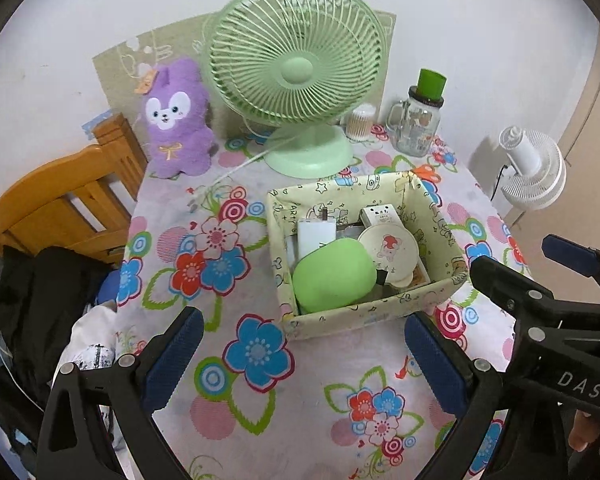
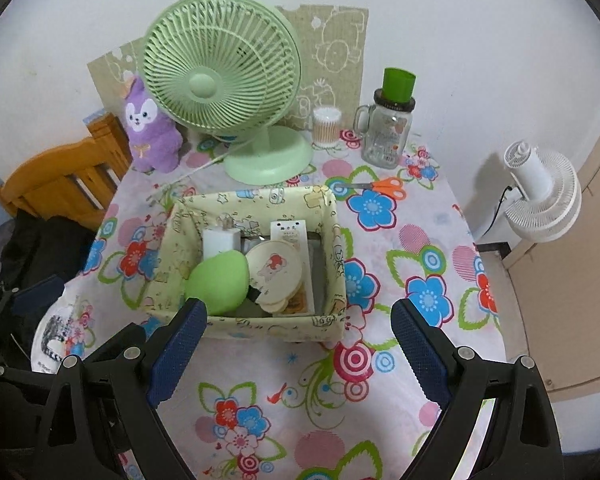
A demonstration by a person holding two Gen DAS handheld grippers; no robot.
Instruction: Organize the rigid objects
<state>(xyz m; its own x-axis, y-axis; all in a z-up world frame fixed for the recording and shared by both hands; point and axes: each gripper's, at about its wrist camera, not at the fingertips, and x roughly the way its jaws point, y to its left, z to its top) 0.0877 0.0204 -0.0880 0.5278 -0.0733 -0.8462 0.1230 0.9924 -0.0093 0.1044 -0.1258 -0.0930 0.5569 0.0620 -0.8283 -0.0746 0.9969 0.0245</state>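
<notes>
A pale yellow cartoon-print fabric box (image 1: 364,314) (image 2: 276,330) stands on the flowered tablecloth. Inside lie a green oval case (image 1: 332,276) (image 2: 218,282), a round cream disc with a bear picture (image 1: 388,250) (image 2: 274,268), a white charger (image 1: 316,232) (image 2: 220,240) and a small white packet (image 2: 290,236). Orange-handled scissors (image 2: 384,187) lie on the cloth behind the box's right corner. My left gripper (image 1: 300,328) hovers open above the box's near side, nothing between its fingers. My right gripper (image 2: 299,312) is likewise open and empty over the box's front wall.
At the back stand a green desk fan (image 1: 296,72), a purple plush (image 1: 176,120), a cotton swab tub (image 2: 326,126) and a glass mug jar with a green lid (image 2: 390,128). A wooden chair (image 1: 60,200) with dark clothing sits left; a white fan (image 2: 540,196) right.
</notes>
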